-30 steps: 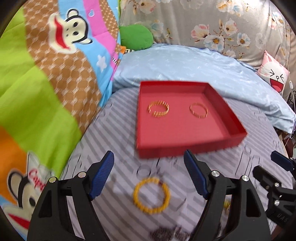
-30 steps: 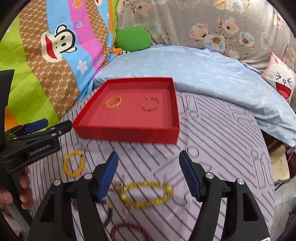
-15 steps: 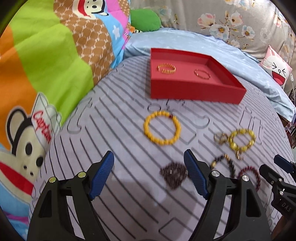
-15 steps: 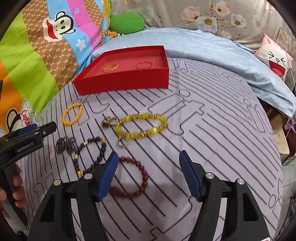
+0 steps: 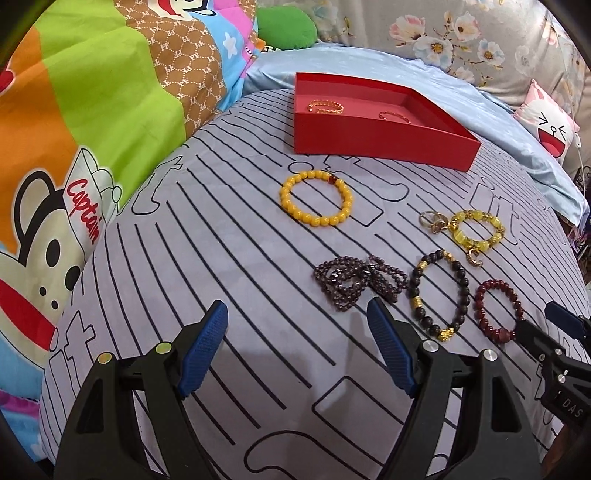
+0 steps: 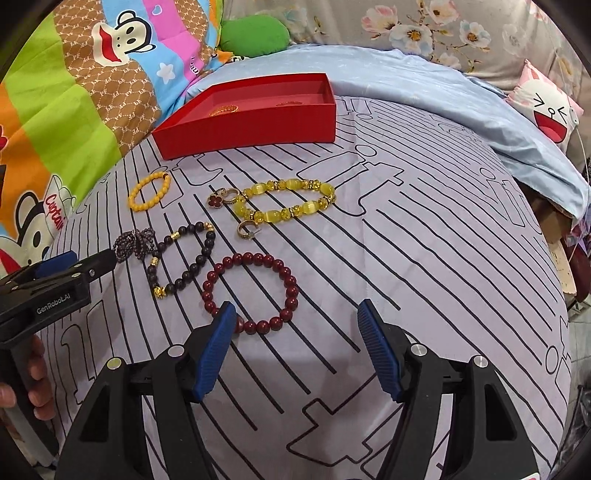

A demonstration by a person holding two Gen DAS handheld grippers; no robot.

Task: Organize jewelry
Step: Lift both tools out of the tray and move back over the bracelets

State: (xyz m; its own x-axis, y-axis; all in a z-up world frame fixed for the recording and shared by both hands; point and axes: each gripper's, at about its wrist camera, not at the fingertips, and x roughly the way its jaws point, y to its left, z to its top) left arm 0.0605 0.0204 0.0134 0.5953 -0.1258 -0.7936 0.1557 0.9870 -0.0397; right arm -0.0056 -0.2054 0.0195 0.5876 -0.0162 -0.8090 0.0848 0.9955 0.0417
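A red box lies at the far side of the striped grey sheet, with two gold bangles inside. Loose on the sheet are an orange bead bracelet, a purple bead strand, a black bracelet with gold charms, a dark red bracelet, a yellow bracelet and small rings. My left gripper stands open and empty, just left of the purple strand. My right gripper is open over the dark red bracelet's near edge, its left fingertip hiding a few beads.
A bright cartoon blanket rises at the left. A light-blue quilt, a green cushion and a white cartoon cushion lie behind and right. The bed drops off at the right edge. A hand holds the left gripper.
Both grippers have drawn back from the red box and sunk lower, bringing the loose bracelets into view ahead of them. Jaw widths are unchanged.
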